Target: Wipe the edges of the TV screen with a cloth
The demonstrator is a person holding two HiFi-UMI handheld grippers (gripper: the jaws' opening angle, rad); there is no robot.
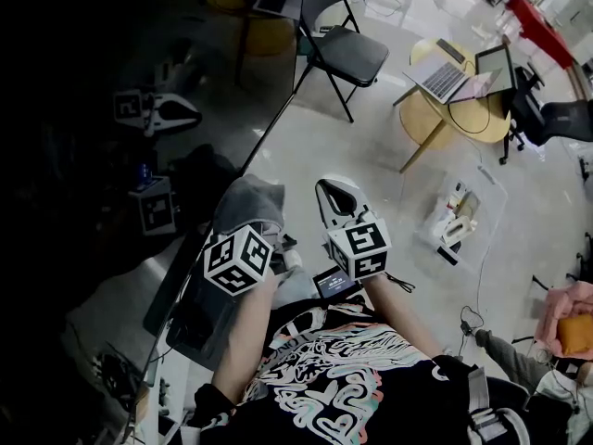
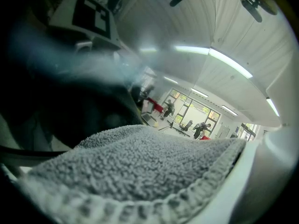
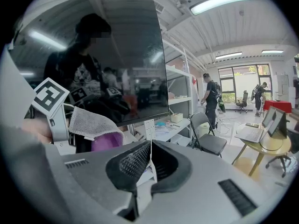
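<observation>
We see a grey, looped-pile cloth (image 2: 140, 167) with a purple patch (image 3: 106, 141) under it, and a glossy black TV screen (image 3: 117, 55). The marker cubes (image 1: 237, 260) carry black-and-white square patterns. The right claw (image 3: 148, 155) is pale grey with black ribbed pads (image 3: 131, 164). Our shirt (image 1: 343, 378) is black with white, teal and coral swirls.

Legible text: none in any view.
Left marker cube (image 1: 237, 260): on the left tool (image 1: 250, 204); black-and-white square code, no letters.
Right marker cube (image 1: 358, 248): on the right tool (image 1: 335, 193); likewise.
Shirt print (image 1: 324, 378): behind both tools; illegible swirls.
</observation>
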